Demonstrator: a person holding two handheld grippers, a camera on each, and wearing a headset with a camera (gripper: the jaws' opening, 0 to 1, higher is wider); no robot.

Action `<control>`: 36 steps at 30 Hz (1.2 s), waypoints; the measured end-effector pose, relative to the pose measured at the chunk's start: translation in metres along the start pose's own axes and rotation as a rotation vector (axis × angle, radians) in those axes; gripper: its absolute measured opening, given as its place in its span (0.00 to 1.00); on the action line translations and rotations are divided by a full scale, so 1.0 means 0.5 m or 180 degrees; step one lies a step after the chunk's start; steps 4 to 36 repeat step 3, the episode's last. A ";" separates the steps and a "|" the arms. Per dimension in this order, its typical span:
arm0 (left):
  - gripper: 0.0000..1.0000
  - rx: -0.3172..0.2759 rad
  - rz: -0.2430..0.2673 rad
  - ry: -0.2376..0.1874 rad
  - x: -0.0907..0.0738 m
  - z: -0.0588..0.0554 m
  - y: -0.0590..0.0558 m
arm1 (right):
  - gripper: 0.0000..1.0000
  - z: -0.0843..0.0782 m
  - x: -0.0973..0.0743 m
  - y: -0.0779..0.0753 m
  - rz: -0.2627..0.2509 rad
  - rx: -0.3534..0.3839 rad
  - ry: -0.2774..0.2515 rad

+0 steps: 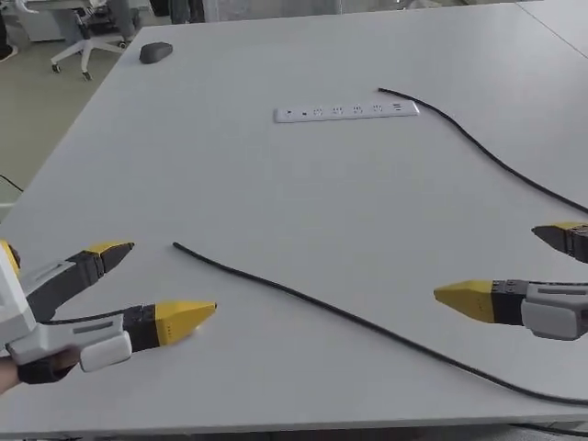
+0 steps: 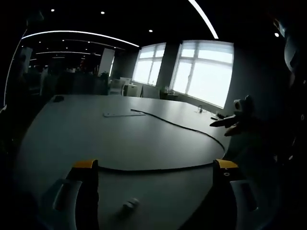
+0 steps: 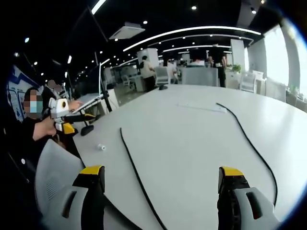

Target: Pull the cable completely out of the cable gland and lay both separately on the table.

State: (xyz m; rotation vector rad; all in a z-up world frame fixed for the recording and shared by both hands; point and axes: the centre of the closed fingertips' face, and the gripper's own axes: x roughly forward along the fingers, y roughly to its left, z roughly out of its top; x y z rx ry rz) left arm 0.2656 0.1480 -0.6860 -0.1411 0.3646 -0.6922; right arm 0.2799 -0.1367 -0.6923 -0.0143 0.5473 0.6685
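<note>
Head view first: big white table (image 1: 276, 193), and the black cable (image 1: 303, 296) runs loose across it. One end lies free near the left gripper (image 1: 173, 277); from there it goes off to the lower right. Another stretch comes back in on the right and ends by the white power strip (image 1: 346, 112) further up. The left gripper sits low at the left edge with its yellow-tipped jaws spread wide and nothing between them. Same deal with the right gripper (image 1: 485, 262) at the right edge: jaws wide apart, empty, just above the table. There's a dark mouse (image 1: 156, 52) at the far corner and an office chair (image 1: 87, 37) beyond it.

Left gripper view: pretty dark. The left gripper (image 2: 155, 164) has both jaws far apart, holding nothing. The cable (image 2: 168, 122) curves across the table in front of them. A small white cable gland (image 2: 129, 204) lies on the tabletop on the near side of the cable, clear of it and not touching either jaw. The right gripper (image 2: 229, 125) pokes in from the right.

Right gripper view: the right gripper (image 3: 161, 169) is wide open too, empty. The cable (image 3: 136, 175) passes between the jaws on the table. The cable gland (image 3: 101, 147) sits by itself left of the cable's free end, apart from it. The left gripper (image 3: 79, 121) is beyond it, in a person's hand.
</note>
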 end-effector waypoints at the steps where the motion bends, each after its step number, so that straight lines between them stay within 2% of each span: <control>1: 0.99 -0.0005 0.0013 0.0006 -0.001 0.000 0.000 | 1.00 0.001 -0.003 0.001 -0.0006 0.0007 -0.0019; 36: 0.99 0.0003 0.0040 0.0002 -0.005 0.000 0.001 | 1.00 0.001 -0.006 0.002 -0.0009 0.0001 -0.0019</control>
